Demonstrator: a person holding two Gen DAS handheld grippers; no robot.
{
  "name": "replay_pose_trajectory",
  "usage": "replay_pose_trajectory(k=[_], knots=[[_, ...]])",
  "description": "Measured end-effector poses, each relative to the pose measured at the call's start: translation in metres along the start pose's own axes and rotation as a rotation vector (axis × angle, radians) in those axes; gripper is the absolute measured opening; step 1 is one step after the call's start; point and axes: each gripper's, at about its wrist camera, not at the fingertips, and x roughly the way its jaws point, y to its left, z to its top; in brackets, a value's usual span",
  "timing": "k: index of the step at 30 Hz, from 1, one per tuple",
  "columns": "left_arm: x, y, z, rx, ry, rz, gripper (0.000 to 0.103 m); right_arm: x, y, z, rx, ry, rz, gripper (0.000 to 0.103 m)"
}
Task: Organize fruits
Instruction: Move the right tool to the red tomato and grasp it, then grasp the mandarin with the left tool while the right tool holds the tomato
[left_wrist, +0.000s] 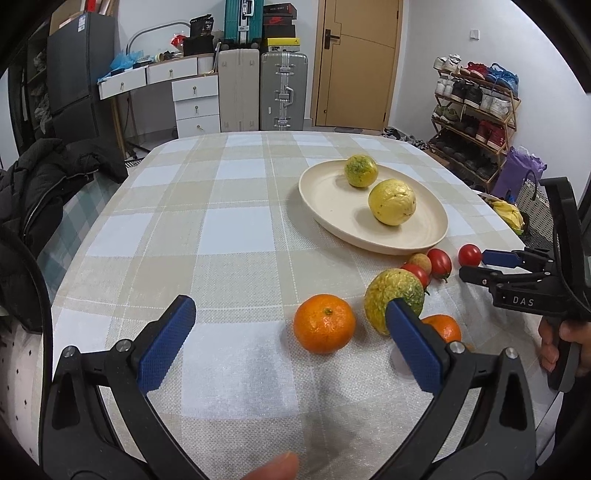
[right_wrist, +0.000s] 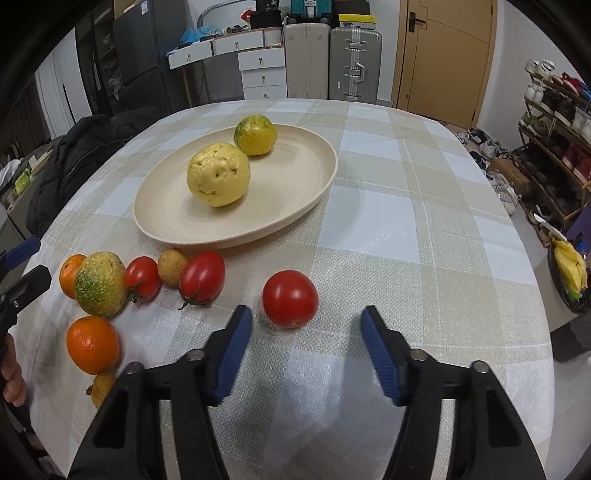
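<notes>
A cream plate (left_wrist: 406, 240) (right_wrist: 295, 206) holds a yellow fruit (left_wrist: 391, 202) (right_wrist: 218, 174) and a yellow-green fruit (left_wrist: 360, 171) (right_wrist: 255, 135). In front of it on the cloth lie a tangerine (left_wrist: 324, 324) (right_wrist: 92, 345), a green-yellow fruit (left_wrist: 391, 291) (right_wrist: 99, 284), a second tangerine (left_wrist: 445, 326) (right_wrist: 70, 275), tomatoes (left_wrist: 439, 263) (right_wrist: 202, 277) and a lone tomato (left_wrist: 470, 254) (right_wrist: 290, 298). My left gripper (left_wrist: 291, 314) is open, the tangerine just ahead between its fingers. My right gripper (right_wrist: 306, 325) is open just behind the lone tomato; it also shows in the left wrist view (left_wrist: 480, 264).
The table carries a checked cloth (left_wrist: 236, 229). A dark jacket (left_wrist: 44, 192) lies off the left edge. A basket with bananas (right_wrist: 569, 273) stands off the right edge. A small yellowish fruit (right_wrist: 99, 387) lies near the front edge. Suitcases, drawers and a shoe rack stand behind.
</notes>
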Motion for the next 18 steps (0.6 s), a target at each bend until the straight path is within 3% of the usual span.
replay_pose_trajectory(k=[4, 11, 18], knots=[[0.0017, -0.0007, -0.0014, 0.000, 0.008, -0.006, 0.103, 0.0006, 0.0000, 0.0019, -0.002, -0.001, 0.008, 0.050], [0.0049, -0.0019, -0.0021, 0.009, 0.016, -0.001, 0.103, -0.0017, -0.0024, 0.0019, 0.028, -0.022, 0.066, 0.030], [0.0080, -0.0017, -0.0025, 0.014, 0.024, -0.002, 0.103, -0.0022, -0.0011, 0.0015, 0.031, -0.030, 0.076, 0.030]])
